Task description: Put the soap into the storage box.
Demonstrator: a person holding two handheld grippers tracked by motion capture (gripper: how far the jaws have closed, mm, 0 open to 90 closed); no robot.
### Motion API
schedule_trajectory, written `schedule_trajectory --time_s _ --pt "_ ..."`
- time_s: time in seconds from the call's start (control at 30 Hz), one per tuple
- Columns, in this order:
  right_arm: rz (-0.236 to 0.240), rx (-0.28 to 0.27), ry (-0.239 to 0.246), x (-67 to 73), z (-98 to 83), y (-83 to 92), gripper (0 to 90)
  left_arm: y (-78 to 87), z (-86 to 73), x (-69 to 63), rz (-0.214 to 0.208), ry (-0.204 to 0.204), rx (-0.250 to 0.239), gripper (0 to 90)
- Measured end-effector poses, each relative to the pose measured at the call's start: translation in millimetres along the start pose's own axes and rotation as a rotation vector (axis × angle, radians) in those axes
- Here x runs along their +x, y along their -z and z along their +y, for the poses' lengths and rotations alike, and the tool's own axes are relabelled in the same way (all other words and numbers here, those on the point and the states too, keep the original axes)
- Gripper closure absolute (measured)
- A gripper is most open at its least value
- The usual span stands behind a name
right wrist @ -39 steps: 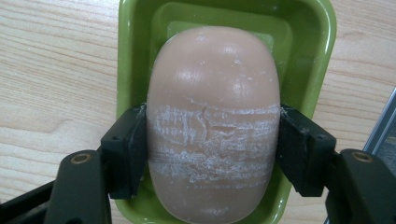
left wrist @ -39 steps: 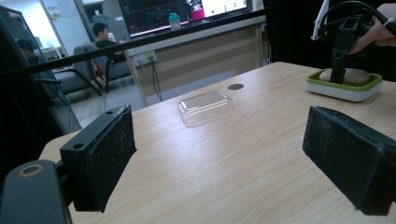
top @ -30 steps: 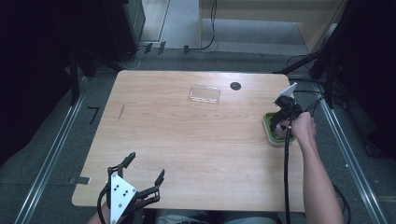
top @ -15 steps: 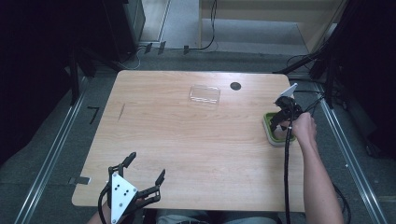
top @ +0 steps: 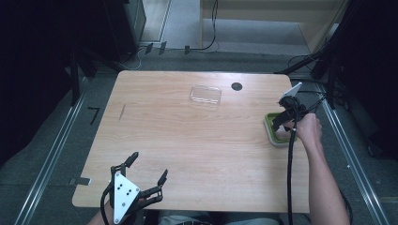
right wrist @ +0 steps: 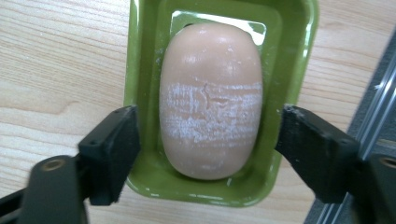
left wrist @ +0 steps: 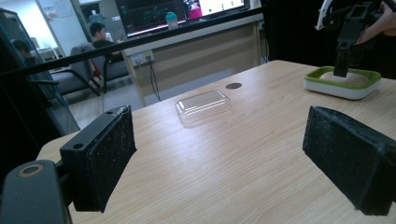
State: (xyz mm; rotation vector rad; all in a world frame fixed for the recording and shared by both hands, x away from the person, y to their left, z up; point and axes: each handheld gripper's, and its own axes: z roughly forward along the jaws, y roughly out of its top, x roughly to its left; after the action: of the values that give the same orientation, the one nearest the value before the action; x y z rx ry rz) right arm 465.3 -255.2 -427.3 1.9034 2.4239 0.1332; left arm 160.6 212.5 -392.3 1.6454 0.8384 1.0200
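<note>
The soap (right wrist: pixel 210 100) lies in a green dish (right wrist: pixel 140 56) directly below the right gripper (right wrist: pixel 208 144), between its two black jaws. The jaws have just been opening; they are now spread apart, one on each side of the bar, and no pad is seen to press on it. The bar is a smooth, rounded oval of pale pink colour, with a white, dry, scratched band across its middle, exactly where the pads would meet it. It is judged to be firm and rather light, but slippery on its curved sides, and its surface can be marked easily by a hard squeeze. The best hold is judged to be across the short width, on the roughened band, with the pads set low enough not to slide over the rounded top. The dish is glossy plastic with a raised rim, which leaves little room beside the bar for the jaws.

Farther from this gripper, toward the far edge of the wooden table (top: pixel 197 140), a clear plastic lid (top: pixel 205 94) is lying flat, and a small dark round hole (top: pixel 236 86) is seen just beyond it.

The left gripper (top: pixel 146 177) is held at the near edge, well apart from the soap, with its jaws wide open and nothing between them.
</note>
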Motion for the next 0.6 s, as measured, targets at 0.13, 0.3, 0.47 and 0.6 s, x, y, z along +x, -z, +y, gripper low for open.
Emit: schedule_trajectory --time_s 0.13,0.3,0.47,0.6 --pt "0.003 0.005 0.012 3.7 -6.1 4.7 14.3 -0.2 0.0 -0.1 -0.003 0.0 0.0 9.9" --pt "0.008 0.016 0.052 11.6 -16.6 9.9 13.5 1.1 -0.2 0.2 -0.004 -0.001 -0.005 9.9" --pt "0.011 0.005 0.069 18.6 -27.2 16.1 11.2 2.3 -0.1 -0.6 -0.004 -0.009 -0.008 9.9" --pt "0.014 0.008 0.099 22.9 -37.5 20.0 10.2 2.1 0.1 -1.5 -0.004 -0.013 -0.009 10.0"
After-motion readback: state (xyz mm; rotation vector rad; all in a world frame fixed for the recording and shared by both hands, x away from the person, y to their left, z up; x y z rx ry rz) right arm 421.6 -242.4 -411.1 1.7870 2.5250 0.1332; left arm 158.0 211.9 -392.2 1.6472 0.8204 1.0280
